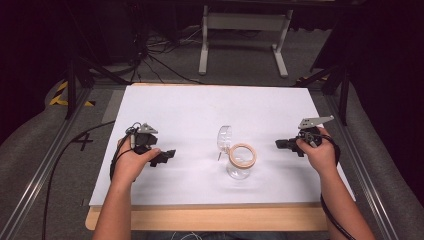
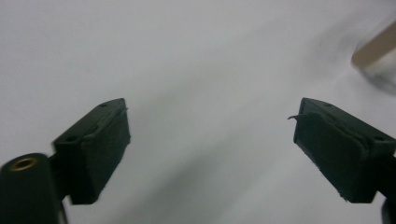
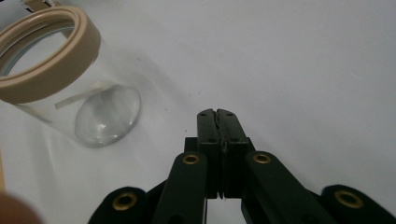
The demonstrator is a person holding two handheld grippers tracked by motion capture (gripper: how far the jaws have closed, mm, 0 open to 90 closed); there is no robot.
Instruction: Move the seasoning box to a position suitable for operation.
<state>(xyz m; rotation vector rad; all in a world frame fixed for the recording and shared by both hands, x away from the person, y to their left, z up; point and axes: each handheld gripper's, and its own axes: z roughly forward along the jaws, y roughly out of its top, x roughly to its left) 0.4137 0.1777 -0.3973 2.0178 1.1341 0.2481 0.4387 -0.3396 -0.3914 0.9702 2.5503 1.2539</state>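
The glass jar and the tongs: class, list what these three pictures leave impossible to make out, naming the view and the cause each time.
- Glass jar, left gripper view: the right edge cuts it to a blurred tan rim.
- Clear lid, high view: too small and transparent to tell how it joins the jar.
- Right tongs, high view: too small to read the jaws.
- Left tongs, high view: the hand covers part of them.

Blurred and cut by the right edge in the left gripper view: tan-rimmed glass jar (image 2: 376, 51). Rim clipped at the left edge in the right gripper view. Too small to identify from above: clear piece (image 1: 224, 136) just behind the jar
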